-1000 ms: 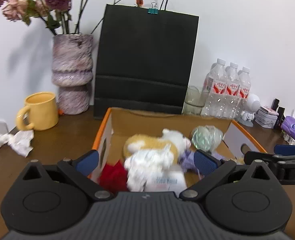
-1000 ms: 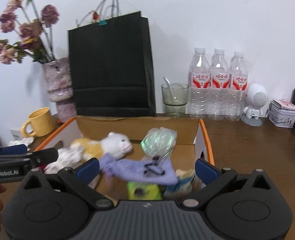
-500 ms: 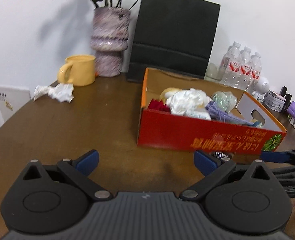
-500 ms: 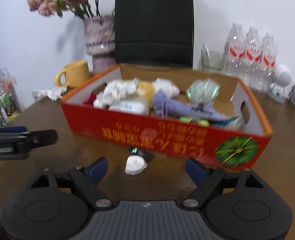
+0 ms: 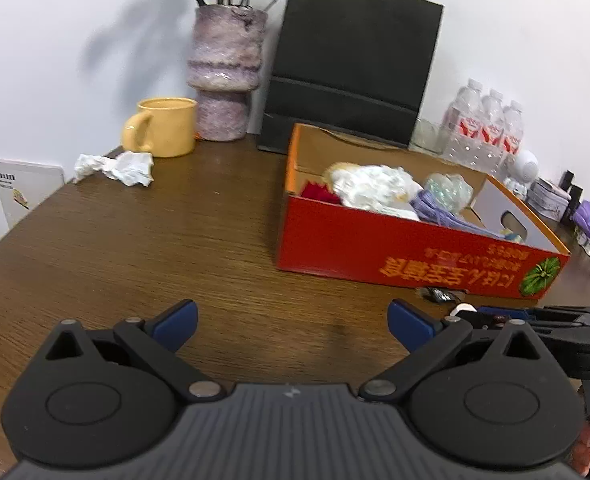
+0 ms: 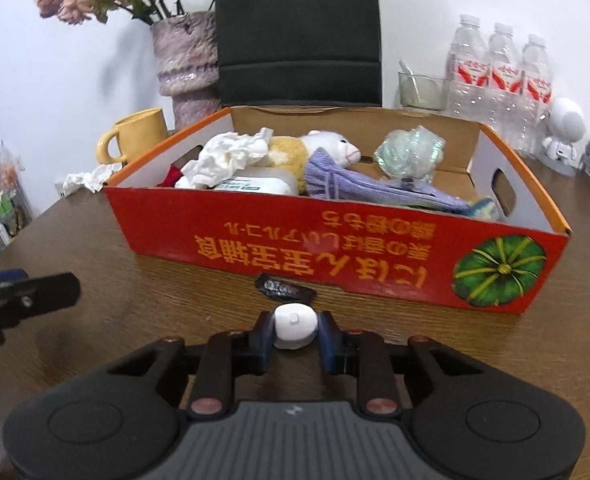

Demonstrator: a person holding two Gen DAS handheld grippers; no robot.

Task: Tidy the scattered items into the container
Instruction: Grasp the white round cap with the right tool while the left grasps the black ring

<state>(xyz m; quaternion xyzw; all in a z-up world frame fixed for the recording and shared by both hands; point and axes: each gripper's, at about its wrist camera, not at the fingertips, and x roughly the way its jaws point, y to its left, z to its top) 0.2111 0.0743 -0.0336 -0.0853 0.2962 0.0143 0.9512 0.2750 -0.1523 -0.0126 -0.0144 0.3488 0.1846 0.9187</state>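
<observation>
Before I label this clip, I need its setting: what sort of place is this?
Probably a home or office desk: a wooden table against a white wall, with a vase of dried flowers, a yellow mug and bottled water.

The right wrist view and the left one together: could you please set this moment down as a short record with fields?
right tongs: shut on the white cap, low over the table
left tongs: open, empty
red box: holds the plush toy, purple cloth, crumpled paper
dark wrapper: on the table against the box front
loose tissue: beside the yellow mug
</observation>
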